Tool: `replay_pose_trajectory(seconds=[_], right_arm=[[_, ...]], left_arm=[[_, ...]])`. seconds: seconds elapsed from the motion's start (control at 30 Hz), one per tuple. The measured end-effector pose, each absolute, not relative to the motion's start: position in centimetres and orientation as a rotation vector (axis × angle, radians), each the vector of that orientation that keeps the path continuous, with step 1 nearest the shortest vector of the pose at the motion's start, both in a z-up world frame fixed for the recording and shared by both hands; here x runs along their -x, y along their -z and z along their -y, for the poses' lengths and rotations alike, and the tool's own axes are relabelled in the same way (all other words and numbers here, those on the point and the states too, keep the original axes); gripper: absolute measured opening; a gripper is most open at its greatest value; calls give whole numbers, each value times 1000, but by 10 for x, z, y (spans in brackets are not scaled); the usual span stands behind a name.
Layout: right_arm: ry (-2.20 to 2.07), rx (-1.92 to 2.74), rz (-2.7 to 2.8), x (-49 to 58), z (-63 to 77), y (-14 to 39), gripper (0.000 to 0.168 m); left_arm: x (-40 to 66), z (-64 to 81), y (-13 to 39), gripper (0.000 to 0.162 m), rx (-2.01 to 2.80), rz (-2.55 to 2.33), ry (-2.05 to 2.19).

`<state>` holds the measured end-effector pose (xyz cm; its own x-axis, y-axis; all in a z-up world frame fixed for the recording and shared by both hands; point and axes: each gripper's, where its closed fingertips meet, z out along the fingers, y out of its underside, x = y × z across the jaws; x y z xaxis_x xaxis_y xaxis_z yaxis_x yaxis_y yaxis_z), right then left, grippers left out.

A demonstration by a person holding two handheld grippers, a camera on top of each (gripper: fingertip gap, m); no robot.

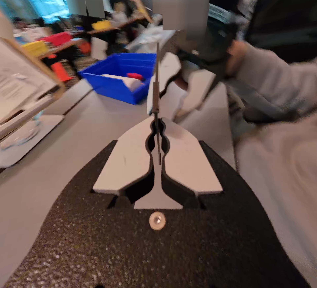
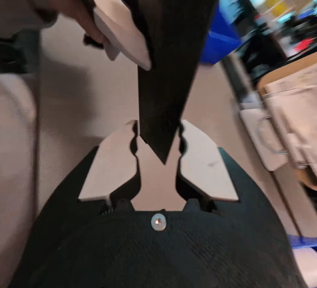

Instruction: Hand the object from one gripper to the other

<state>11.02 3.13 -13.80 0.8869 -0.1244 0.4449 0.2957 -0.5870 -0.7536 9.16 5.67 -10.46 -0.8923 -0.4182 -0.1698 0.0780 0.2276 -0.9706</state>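
A thin dark flat sheet [image 1: 156,94] stands edge-on in the left wrist view. My left gripper [image 1: 158,120] is shut on its lower part. The right wrist view shows the sheet's broad face [image 2: 171,56], held from above by one of the left gripper's white fingers [image 2: 123,36]. My right gripper [image 2: 158,123] is open, with the sheet's pointed corner between its two fingers, apart from both. The right gripper also shows in the left wrist view [image 1: 169,106], just behind the sheet, held by a person's hand.
A blue bin [image 1: 116,89] holding a white roll and a red item stands on the grey table [image 1: 85,142] beyond the grippers; it also shows in the right wrist view [image 2: 219,43]. A grey sleeve [image 1: 274,82] reaches in from the right. Boards and papers [image 1: 25,80] lie left.
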Motion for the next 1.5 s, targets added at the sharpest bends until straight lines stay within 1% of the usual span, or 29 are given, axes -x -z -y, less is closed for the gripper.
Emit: replay_pose_trajectory(seconds=[0.03,0.07,0.13,0.17,0.23,0.3,0.37,0.43,0.47,0.5,0.63,0.7,0.73,0.77,0.8,0.93,0.97,1.03,1.07,1.13,1.17,1.23,1.37,1.47,1.5], right_arm=[[677,2048,108,-118,-36,128,68],[792,1980,83,-126,-40,119,78],[1000,1887,8,-142,-43,106,92],[1073,1874,-13,-148,-45,105,97],[1169,1883,-17,-155,-46,111,99],[1262,1884,-19,-165,-43,114,101],[1273,1912,-42,-175,-38,122,108],[1236,1944,-62,-180,-34,132,107],[1215,1955,-47,-180,-34,137,102],[1199,1960,-10,-178,-35,140,95],[1125,2000,23,-178,-34,144,94],[1183,2054,53,-181,-25,145,94],[1263,2073,66,-186,-16,142,93],[1360,2080,98,-191,-7,137,93],[1463,2086,156,-194,1,131,93],[1820,2038,574,-191,13,117,93],[1877,2007,678,-188,12,115,93],[1957,1964,852,-180,7,114,93],[1982,1959,904,-177,4,115,93],[2014,1934,978,-170,-5,114,93],[2018,1923,998,-166,-9,114,93],[2005,1917,1013,-161,-16,115,93],[1961,1881,886,-168,-12,114,92],[1821,1817,607,-171,-3,96,94],[1727,1812,459,-174,1,90,97]], left_arm=[[-105,-65,94,1,457,-1993,1761],[-118,-77,84,2,626,-1852,1833],[-135,-99,74,1,934,-1596,1961],[-136,-105,70,1,997,-1513,2023],[-131,-102,64,1,1011,-1478,2113],[-125,-88,64,1,980,-1564,2132],[-121,-80,63,1,945,-1588,2106],[-117,-74,63,1,923,-1618,2092],[-116,-72,63,1,922,-1618,2098],[-115,-71,62,1,919,-1615,2113],[-117,-72,66,1,909,-1648,2082],[-119,-75,72,3,856,-1710,1981],[-122,-80,73,17,821,-1716,1895],[-124,-86,73,37,788,-1721,1796],[-125,-91,74,49,747,-1749,1692],[-108,-95,91,66,540,-2014,1397],[-102,-95,96,67,503,-2078,1349],[-93,-94,106,64,442,-2176,1271],[-89,-93,110,58,429,-2211,1250],[-77,-85,120,39,401,-2323,1265],[-72,-81,125,33,390,-2381,1272],[-69,-80,138,6,388,-2464,1228],[-83,-83,136,2,535,-2437,1351],[-95,-91,127,2,551,-2325,1451],[-103,-96,121,2,562,-2250,1446]])
